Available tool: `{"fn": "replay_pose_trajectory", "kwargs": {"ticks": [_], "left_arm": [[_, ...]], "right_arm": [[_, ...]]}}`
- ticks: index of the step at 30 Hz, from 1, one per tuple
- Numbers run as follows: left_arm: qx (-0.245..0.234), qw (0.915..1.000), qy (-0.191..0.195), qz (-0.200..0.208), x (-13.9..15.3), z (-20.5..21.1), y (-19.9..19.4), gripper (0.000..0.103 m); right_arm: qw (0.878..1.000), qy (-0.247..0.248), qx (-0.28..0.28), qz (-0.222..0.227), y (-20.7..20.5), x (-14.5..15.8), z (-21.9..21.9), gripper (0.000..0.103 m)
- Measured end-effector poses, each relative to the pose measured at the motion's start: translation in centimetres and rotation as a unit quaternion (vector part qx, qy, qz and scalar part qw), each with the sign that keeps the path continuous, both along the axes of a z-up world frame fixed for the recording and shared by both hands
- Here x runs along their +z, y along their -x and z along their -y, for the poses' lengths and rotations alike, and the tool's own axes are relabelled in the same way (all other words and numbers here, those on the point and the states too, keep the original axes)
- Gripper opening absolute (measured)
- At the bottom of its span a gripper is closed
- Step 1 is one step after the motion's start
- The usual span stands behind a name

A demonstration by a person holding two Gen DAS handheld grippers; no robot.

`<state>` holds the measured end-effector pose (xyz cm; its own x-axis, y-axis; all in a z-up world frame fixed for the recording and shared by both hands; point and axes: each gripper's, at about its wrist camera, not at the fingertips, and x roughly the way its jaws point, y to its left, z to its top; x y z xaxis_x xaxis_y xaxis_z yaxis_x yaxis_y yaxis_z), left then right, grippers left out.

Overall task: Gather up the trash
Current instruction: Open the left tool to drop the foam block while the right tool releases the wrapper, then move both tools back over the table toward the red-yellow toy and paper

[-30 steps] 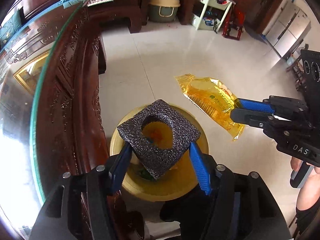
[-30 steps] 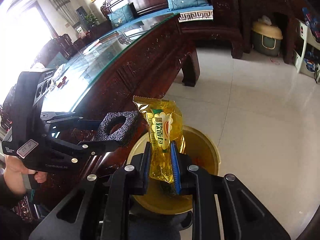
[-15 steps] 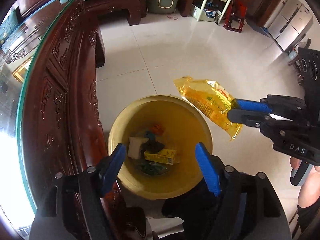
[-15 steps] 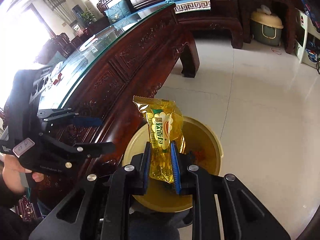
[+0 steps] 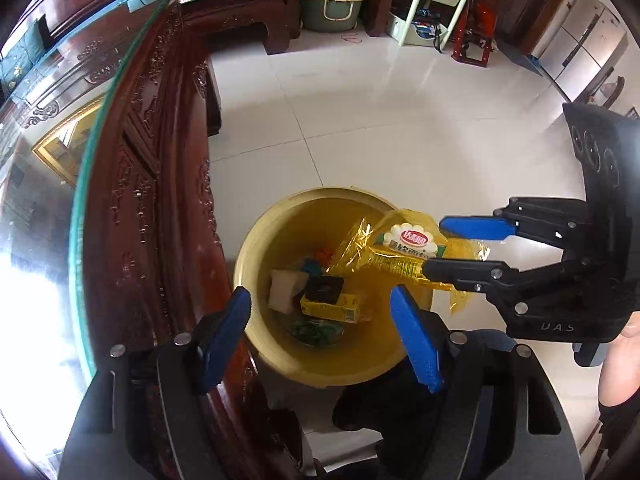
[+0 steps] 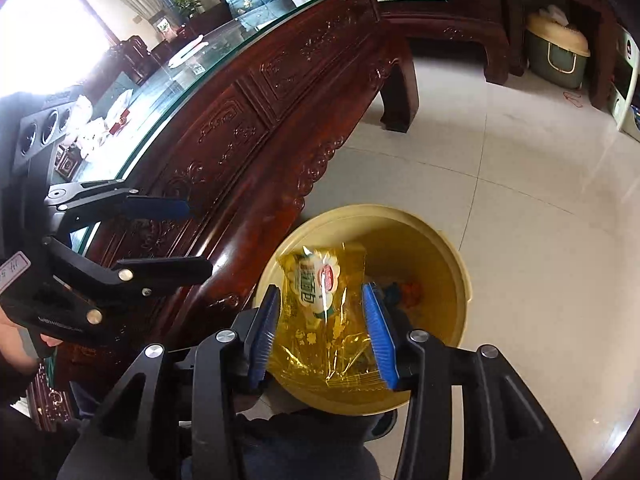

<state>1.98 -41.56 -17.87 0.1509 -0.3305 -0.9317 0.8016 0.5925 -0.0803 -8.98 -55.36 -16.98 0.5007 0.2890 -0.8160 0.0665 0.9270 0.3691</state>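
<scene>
1. A yellow trash bin [image 5: 276, 248] stands on the pale tiled floor [image 5: 380, 120] at lower centre of the left wrist view, tight against a carved dark-wood counter [image 5: 160, 200] topped with glass
2. The right gripper [image 6: 324, 328], low in the right wrist view, has just been opening its blue fingers [image 6: 378, 328]; they stand parted on either side of a yellow snack wrapper [image 6: 320, 320], the pads no longer pressing it
3. In the left wrist view that wrapper [image 5: 400, 248] hangs over the bin's right rim, tipped down into the mouth, with the right gripper [image 5: 436, 248] reaching in from the right edge of the frame
4. The left gripper [image 5: 320, 332] is held above the bin at the bottom of its own view, fingers [image 5: 416, 344] spread wide with nothing between them
5. Inside the bin lie a black foam block [image 5: 324, 289] on a yellow carton [image 5: 332, 308], a pale piece [image 5: 284, 290] to their left and green scraps [image 5: 316, 330] below
6. In the right wrist view the left gripper [image 6: 196, 240] shows at left, against the counter's side [image 6: 248, 140], a hand [image 6: 12, 340] gripping its handle
</scene>
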Motion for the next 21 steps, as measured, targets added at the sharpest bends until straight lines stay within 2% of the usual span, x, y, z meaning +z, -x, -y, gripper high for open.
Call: {"fn": "replay_pose_trajectory", "kwargs": {"ticks": [3, 6, 8, 14, 21], "left_arm": [[0.006, 0.9999, 0.008, 0.002, 0.5, -0.6, -0.2, 0.072], [0.008, 0.9999, 0.014, 0.004, 0.9, -1.3, -0.1, 0.072], [0.009, 0.9998, 0.019, 0.005, 1.3, -1.8, -0.1, 0.072], [0.023, 0.9990, 0.037, 0.012, 2.6, -3.7, -0.6, 0.072], [0.051, 0.9959, 0.068, 0.029, 4.9, -7.7, -1.3, 0.072]], "right_arm": [[1.000, 0.003, 0.004, -0.001, -0.1, 0.2, -0.4, 0.044], [1.000, 0.018, 0.008, -0.004, 0.0, 0.4, -0.8, 0.069], [1.000, 0.028, 0.000, 0.001, 0.0, 0.7, -1.2, 0.076], [0.999, 0.045, -0.007, 0.005, -0.6, 1.5, -2.2, 0.077], [0.996, 0.076, -0.004, 0.044, -0.6, 5.2, -4.4, 0.077]]}}
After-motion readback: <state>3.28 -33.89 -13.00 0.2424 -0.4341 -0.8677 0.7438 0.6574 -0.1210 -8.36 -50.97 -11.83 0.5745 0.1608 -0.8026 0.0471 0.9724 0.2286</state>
